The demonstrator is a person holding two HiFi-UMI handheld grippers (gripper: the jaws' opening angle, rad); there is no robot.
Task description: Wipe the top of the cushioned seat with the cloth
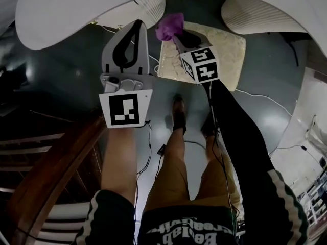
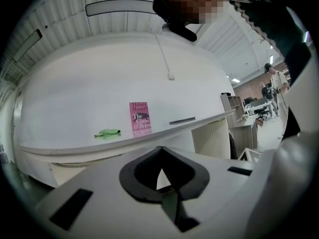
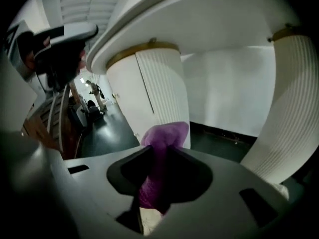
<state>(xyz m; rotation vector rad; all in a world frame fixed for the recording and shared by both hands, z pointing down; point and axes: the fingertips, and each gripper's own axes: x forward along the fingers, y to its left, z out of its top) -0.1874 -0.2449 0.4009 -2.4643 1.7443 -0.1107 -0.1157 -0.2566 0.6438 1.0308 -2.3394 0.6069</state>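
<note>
- Fingers (image 3: 199,176) of my right gripper (image 1: 176,34) are clamped on a bunched purple cloth (image 1: 169,26), which sticks out past their tips.
- Cloth lies over the far left corner of the beige cushioned seat (image 1: 225,55), which stands on the dark floor (image 1: 265,70); whether cloth and seat touch cannot be told.
- Left gripper (image 1: 138,27) hangs over the floor just left of the seat, its fingers (image 2: 134,176) closed together with nothing between them.
- Left gripper view: pink book (image 2: 139,117) and small green object (image 2: 107,133) on a white counter (image 2: 75,108).
</note>
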